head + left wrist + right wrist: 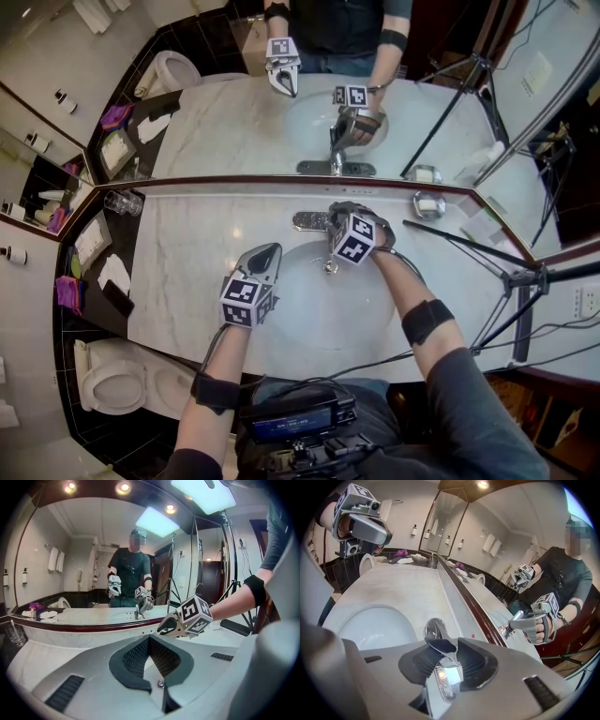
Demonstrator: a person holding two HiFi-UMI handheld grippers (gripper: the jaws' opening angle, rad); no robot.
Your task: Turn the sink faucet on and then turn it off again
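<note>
The faucet (309, 221) is polished chrome, 1 unit on a flat oblong base plate. It sits at the back-centre of the counter (187, 253), right under the mirror (234, 131). Its lever (433, 632) is 1 smooth, rounded paddle, mirror-bright.

The right claw (337, 220) is clamped on that lever. In the right gripper view the lever runs up btwn the 2 ribbed dark pads (419, 660), which press it from both sides. The claw reaches in from the basin side, tilted down.

Directly in front of the faucet is the basin (300, 323), 1 glossy white oval bowl sunk into the counter. The counter is pale veined marble w/ a dark reddish strip at the mirror's foot.

The left claw (265, 255) has its jaws closed tight w/ nothing btwn them. It hangs over the basin's front-left rim, apart from the faucet. Both claws are grey plastic shells, each w/ 1 black-and-white marker cube.

Further out:
- 1 clear glass tumbler (122, 202) at the counter's far left
- 1 small chrome dish (429, 204) to the faucet's right
- 1 white toilet (112, 384) beside the counter
</note>
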